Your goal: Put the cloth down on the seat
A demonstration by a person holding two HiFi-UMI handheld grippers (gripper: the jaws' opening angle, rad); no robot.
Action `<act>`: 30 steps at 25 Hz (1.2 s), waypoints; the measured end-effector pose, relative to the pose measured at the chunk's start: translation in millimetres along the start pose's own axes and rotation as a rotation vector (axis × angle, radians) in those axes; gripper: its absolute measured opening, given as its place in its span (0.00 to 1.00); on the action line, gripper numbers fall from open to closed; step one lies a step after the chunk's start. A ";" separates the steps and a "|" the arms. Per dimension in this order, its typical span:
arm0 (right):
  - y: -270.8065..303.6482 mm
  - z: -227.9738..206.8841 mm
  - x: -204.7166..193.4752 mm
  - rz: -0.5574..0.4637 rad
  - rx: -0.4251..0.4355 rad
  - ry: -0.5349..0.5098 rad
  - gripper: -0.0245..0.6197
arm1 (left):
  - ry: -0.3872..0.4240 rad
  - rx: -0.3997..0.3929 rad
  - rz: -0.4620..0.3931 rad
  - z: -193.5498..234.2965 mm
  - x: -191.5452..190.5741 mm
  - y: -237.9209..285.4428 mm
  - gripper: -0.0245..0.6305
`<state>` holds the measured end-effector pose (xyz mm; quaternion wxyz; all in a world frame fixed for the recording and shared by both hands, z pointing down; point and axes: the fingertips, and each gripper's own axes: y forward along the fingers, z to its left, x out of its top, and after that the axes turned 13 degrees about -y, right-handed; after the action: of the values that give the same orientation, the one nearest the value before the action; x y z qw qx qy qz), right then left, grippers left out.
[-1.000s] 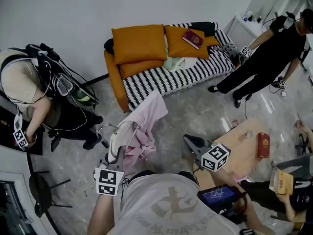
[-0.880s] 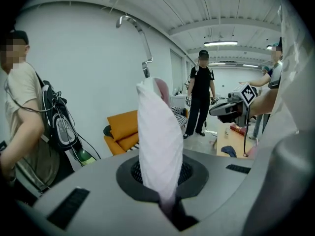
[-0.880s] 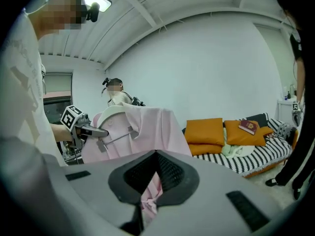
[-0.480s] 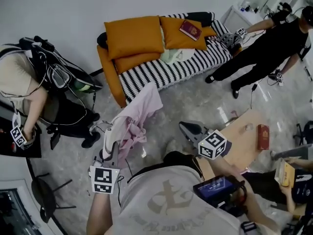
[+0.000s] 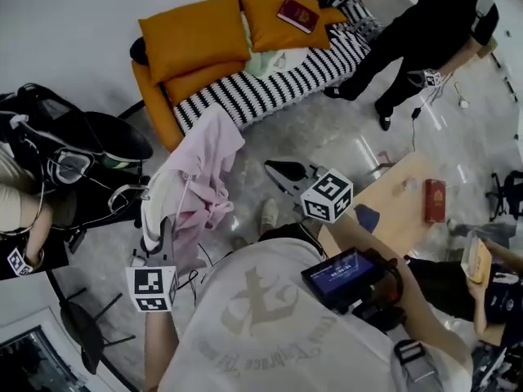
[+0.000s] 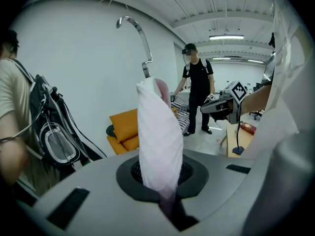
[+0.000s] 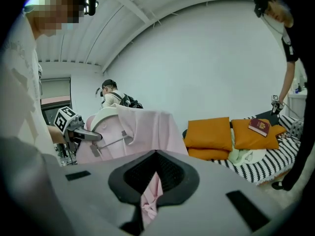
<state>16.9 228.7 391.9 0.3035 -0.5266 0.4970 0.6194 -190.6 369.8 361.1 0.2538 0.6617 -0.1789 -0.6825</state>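
A pink shirt [image 5: 200, 166] on a white hanger [image 5: 154, 207] hangs in the air over the grey floor, in front of the sofa. My left gripper [image 5: 161, 225] is shut on the shirt near the hanger; its own view shows the cloth [image 6: 158, 141] rising from the jaws, with the hanger hook [image 6: 135, 31] above. My right gripper [image 5: 274, 168] is to the right, and a pink strip [image 7: 149, 198] is pinched between its jaws. The striped sofa seat [image 5: 270, 88] lies beyond, with orange cushions [image 5: 196, 35] at its back.
A person in black [image 5: 425, 31] stands at the sofa's right end. A red book [image 5: 297, 15] and a pale green cloth [image 5: 265, 60] lie on the sofa. A wooden table [image 5: 400, 211] is at right. A person with a backpack [image 5: 49, 162] is at left.
Both grippers have carried the pink shirt closer to the sofa. The person in black has stepped toward the sofa's right end.
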 end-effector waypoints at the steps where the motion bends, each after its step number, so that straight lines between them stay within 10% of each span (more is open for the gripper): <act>1: 4.9 -11.3 5.5 -0.008 0.012 -0.006 0.06 | -0.007 0.007 0.000 -1.5 7.7 8.4 0.07; 23: -11.3 -175.5 -6.1 -0.039 0.087 0.064 0.06 | -0.009 0.053 -0.016 -65.6 136.9 139.9 0.07; 30: 27.6 -200.9 -6.9 0.010 0.028 0.063 0.06 | 0.045 -0.021 -0.049 -27.9 172.6 168.6 0.07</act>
<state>64.4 32.9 416.4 0.2920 -0.5391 0.5177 0.5967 -143.7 135.7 317.0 0.2479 0.6785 -0.1496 -0.6751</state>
